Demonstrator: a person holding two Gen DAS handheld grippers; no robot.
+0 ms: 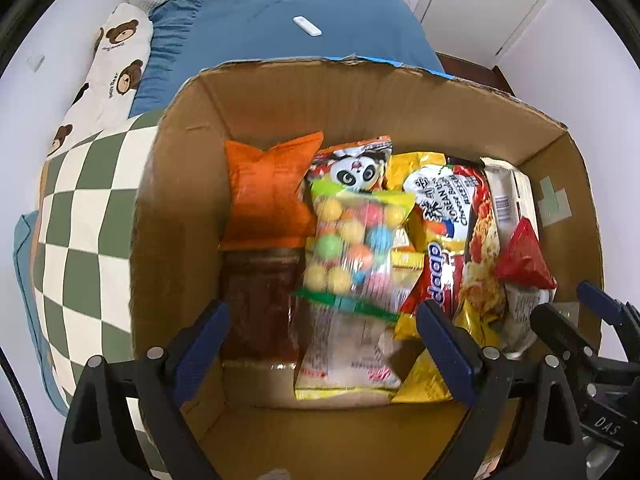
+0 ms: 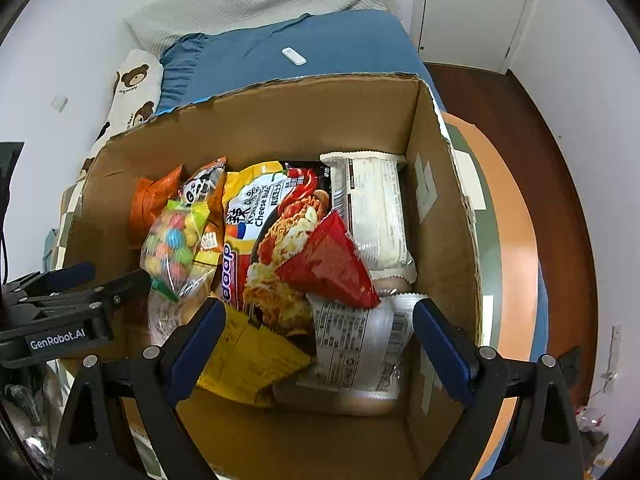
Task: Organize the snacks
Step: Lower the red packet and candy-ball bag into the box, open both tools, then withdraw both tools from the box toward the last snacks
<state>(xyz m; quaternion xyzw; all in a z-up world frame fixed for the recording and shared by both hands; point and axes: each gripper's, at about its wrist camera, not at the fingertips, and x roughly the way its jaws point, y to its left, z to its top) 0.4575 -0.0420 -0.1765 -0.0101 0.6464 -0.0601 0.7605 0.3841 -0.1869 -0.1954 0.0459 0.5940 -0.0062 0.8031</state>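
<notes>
An open cardboard box (image 1: 180,168) (image 2: 444,216) holds several snack packs. In the left wrist view I see an orange bag (image 1: 264,196), a bag of coloured candy balls (image 1: 356,240), a panda pack (image 1: 356,168), a noodle pack (image 1: 452,232), a red triangular pack (image 1: 524,256) and a dark jar (image 1: 260,296). The right wrist view shows the noodle pack (image 2: 280,240), red pack (image 2: 328,264), white pack (image 2: 376,216) and candy bag (image 2: 176,240). My left gripper (image 1: 324,336) is open above the candy bag. My right gripper (image 2: 316,332) is open above the red pack.
The box sits on a bed with a green checked quilt (image 1: 84,216), a bear-print pillow (image 1: 116,64) and a blue pillow (image 1: 280,32) bearing a white remote (image 1: 307,26). Dark wooden floor (image 2: 560,152) lies to the right.
</notes>
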